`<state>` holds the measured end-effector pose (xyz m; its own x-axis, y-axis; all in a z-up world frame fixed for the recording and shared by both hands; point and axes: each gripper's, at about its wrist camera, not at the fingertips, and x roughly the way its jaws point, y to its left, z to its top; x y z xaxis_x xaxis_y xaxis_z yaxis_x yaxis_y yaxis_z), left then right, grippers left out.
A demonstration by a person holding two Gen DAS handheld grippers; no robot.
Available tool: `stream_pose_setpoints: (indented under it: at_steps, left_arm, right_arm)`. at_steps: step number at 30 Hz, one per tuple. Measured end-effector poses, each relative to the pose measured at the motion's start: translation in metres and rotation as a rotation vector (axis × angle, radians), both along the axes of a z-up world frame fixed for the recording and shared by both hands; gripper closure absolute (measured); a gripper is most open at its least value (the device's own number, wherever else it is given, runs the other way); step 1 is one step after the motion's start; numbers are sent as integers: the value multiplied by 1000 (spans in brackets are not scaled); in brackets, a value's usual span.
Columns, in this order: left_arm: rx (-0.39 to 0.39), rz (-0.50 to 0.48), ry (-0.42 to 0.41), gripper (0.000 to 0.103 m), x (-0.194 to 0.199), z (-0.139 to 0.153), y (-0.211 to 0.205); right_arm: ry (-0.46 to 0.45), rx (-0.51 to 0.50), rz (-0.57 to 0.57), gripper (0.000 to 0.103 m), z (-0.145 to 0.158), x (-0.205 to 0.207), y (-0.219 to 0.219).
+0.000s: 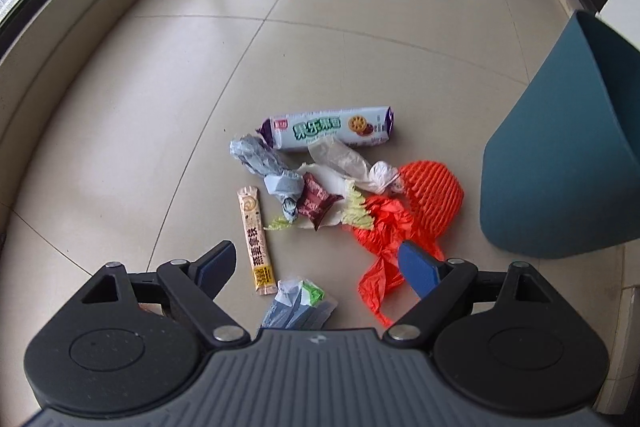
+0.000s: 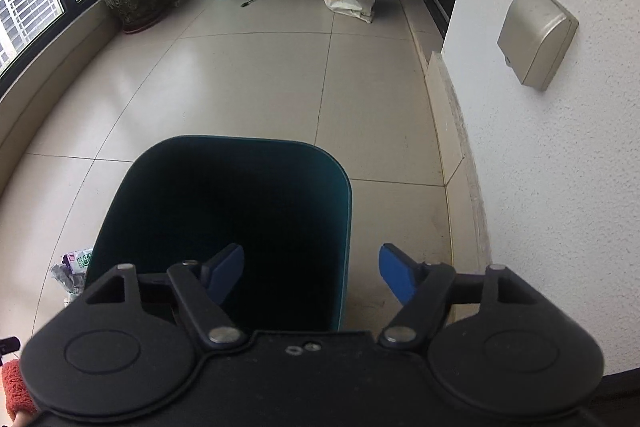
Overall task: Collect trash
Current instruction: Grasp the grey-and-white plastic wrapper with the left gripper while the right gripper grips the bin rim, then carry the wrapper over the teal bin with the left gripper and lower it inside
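Several risks we flagged. Trash sat in a tight pile on the floor, centre of the left wrist view: biscuit pack, crumpled grey paper, stick sachet, maroon wrapper, orange foam net, red plastic bag, and a green-and-white packet low in frame. Pieces overlapped or touched, so we judged a pinch could drag a neighbour along or take only a loose corner. The red bag looked limp and likely to slip or snag. The flat sachet lay flush on the tile, hard to get a pad under.

Left gripper was released, jaws spread wide, nothing between the pads. It pointed steeply down at the pile; its right fingertip overlapped the red bag in the picture, contact we couldn't tell.

Right gripper was also released and empty, aimed down into the teal bin. Its left pad hung over the dark opening, its right pad outside the rim, so a jaw could knock the wall. The bin stood at the right edge of the left wrist view, just beside the foam net. A light bin could tip or skid if bumped.
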<state>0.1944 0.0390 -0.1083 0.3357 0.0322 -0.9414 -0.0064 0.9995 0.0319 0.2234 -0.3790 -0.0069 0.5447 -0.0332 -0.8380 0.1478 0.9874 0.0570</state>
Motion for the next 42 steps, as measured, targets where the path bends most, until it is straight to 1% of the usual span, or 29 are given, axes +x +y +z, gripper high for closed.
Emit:
stream_pose_setpoints:
  at_steps: [1, 3, 4, 7, 9, 11, 12, 14, 16, 17, 19, 25, 27, 28, 29, 31, 32, 34, 35, 38, 42]
  left_arm:
    - [7, -10, 35, 14, 0, -18, 2]
    - [19, 7, 102, 14, 0, -51, 9]
    - [19, 14, 124, 14, -1, -63, 12]
    - [37, 24, 178, 14, -3, -102, 18]
    - [37, 19, 210, 14, -5, -119, 19]
    - [40, 14, 250, 14, -8, -136, 19]
    - [38, 8, 260, 14, -10, -140, 18]
    - [55, -18, 276, 14, -13, -148, 14]
    - [73, -35, 280, 14, -16, -153, 12]
    - [83, -37, 285, 14, -16, -157, 12]
    - [76, -30, 296, 14, -17, -164, 14]
    - [77, -24, 319, 16, -14, -192, 20]
    - [85, -12, 332, 28, -13, -201, 22]
    - [90, -8, 346, 46, -13, -205, 23]
    - [95, -4, 358, 59, -12, -209, 24]
    - [95, -1, 357, 61, -12, -211, 25]
    - [97, -2, 341, 69, -12, -210, 25]
    - [110, 2, 324, 74, -11, -207, 26]
    - [115, 9, 319, 80, -10, -205, 27]
    - [126, 31, 299, 85, -7, -199, 27]
    - [123, 53, 279, 87, 2, -176, 20]
  right_arm:
    - [13, 4, 2, 30, -5, 2, 0]
    - [49, 4, 19, 37, -17, 8, 3]
    - [59, -3, 18, 42, -21, 9, 4]
    - [87, 8, -13, 42, -30, 14, -1]
    - [103, 13, -33, 42, -36, 19, -4]
    - [117, -3, -42, 42, -41, 23, -5]
    - [124, -14, -48, 45, -45, 25, -5]
    - [136, -39, -57, 66, -51, 28, -3]
    - [142, -40, -66, 75, -56, 30, -3]
    - [146, -39, -74, 85, -57, 30, -3]
    - [154, -35, -76, 97, -61, 30, -3]
    - [142, -40, -71, 97, -65, 30, -4]
    - [138, -33, -74, 98, -64, 30, -7]
    - [136, -30, -76, 98, -64, 30, -8]
    - [133, -28, -78, 98, -64, 30, -10]
    - [129, -26, -81, 98, -63, 30, -11]
    - [126, -22, -83, 98, -62, 29, -12]
    - [120, -20, -80, 98, -62, 28, -12]
    - [117, -26, -75, 98, -61, 27, -11]
    - [108, -30, -67, 98, -61, 25, -12]
    - [94, -25, -68, 98, -58, 20, -13]
